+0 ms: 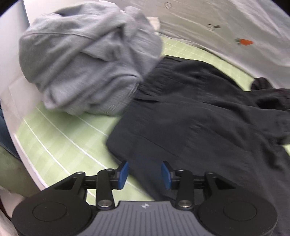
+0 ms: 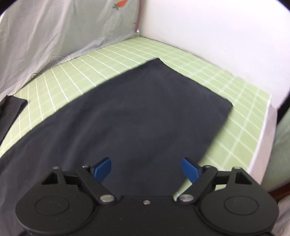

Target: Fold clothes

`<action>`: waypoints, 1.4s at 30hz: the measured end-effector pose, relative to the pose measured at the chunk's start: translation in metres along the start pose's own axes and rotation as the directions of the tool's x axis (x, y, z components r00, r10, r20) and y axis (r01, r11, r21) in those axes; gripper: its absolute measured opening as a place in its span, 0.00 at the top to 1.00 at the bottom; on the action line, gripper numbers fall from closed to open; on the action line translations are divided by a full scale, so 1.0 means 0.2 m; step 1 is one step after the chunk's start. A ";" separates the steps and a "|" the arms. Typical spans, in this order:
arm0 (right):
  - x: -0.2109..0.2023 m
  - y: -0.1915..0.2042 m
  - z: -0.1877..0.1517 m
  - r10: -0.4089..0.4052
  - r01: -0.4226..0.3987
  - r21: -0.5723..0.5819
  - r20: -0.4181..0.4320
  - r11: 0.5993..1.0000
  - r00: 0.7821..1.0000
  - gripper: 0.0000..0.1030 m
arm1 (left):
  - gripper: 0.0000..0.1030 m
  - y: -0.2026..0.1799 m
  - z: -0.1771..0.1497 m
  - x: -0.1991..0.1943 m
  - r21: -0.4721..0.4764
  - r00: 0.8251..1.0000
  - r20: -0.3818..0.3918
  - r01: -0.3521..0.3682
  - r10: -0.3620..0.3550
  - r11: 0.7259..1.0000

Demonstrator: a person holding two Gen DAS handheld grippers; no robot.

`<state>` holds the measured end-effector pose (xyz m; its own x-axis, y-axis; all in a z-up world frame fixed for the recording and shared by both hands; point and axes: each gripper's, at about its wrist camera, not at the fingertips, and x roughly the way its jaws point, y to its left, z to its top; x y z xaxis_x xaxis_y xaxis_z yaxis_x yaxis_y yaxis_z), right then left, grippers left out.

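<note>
**Both sets of jaws parted and empty above the dark garment**

Jaws first: your left gripper point(image 1: 145, 175) has its blue pads point(image 1: 123, 175) moderately apart with nothing between them, and it hangs over the near edge of the dark garment point(image 1: 199, 112) without touching the cloth; your right gripper point(image 2: 146, 171) stands noticeably wider, its pads splayed outward, and it too holds nothing, looking down on the smooth dark cloth point(image 2: 126, 116) below it.

From your left wrist, the dark garment lies across the green checked mat point(image 1: 59, 143); its near part is flat with a straight edge running back toward the left, while the far right portion is rumpled and bunched (the folds there are too dark to sort out). A crumpled grey garment point(image 1: 87, 59) sits in a heap at the far left of the mat, its lower right edge resting against the dark one; both pictures are somewhat blurred, the grey heap most of all.

From your right wrist, the dark cloth is spread flat, and its squared end reaches toward the far right of the green mat point(image 2: 76, 76), which stays bare beyond it; a smaller piece of dark fabric point(image 2: 10, 105) shows at the left edge, apart from the main spread. Behind the mat hangs a pale sheet point(image 2: 54, 32) printed with a carrot point(image 2: 120, 3); a white wall point(image 2: 217, 30) closes the right side.
</note>
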<state>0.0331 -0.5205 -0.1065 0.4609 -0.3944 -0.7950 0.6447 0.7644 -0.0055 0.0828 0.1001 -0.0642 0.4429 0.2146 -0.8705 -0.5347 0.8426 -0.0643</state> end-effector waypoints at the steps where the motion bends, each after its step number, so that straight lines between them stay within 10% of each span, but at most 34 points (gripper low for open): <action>1: 0.02 0.01 0.02 0.009 -0.009 -0.013 -0.003 1.000 1.000 0.16 | 0.58 -0.05 -0.02 0.00 -0.001 1.000 -0.012 0.024 -0.024 1.000; 14: 0.39 0.60 0.32 0.220 -0.231 -0.217 -0.075 0.948 0.973 0.22 | 0.50 -0.74 0.02 0.29 0.056 0.991 -0.090 0.104 -0.099 0.993; 23: 0.53 1.26 0.43 0.450 -0.452 -0.255 -0.070 0.855 0.890 0.31 | 0.27 -0.84 0.21 0.45 -0.020 0.992 -0.088 0.084 -0.086 0.996; 31: 0.60 1.43 0.43 0.378 -0.378 -0.223 -0.044 0.898 0.925 0.31 | 0.19 -0.92 0.24 0.48 0.020 0.991 -0.126 0.039 -0.036 0.999; 36: 0.61 1.45 0.43 0.379 -0.367 -0.297 -0.020 0.881 0.925 0.70 | 0.19 -0.93 0.27 0.50 0.011 0.987 -0.162 0.015 -0.013 1.000; 42: 0.60 1.34 0.46 0.443 -0.424 -0.298 -0.004 0.855 0.896 0.89 | 0.17 -0.94 0.26 0.51 0.029 0.987 -0.158 0.017 -0.013 0.999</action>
<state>0.3171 -0.4103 -0.1474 0.6962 -0.0126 -0.7177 0.1742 0.9729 0.1519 0.2657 -0.0099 -0.1148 0.3305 0.1233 -0.9357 -0.5061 0.8600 -0.0654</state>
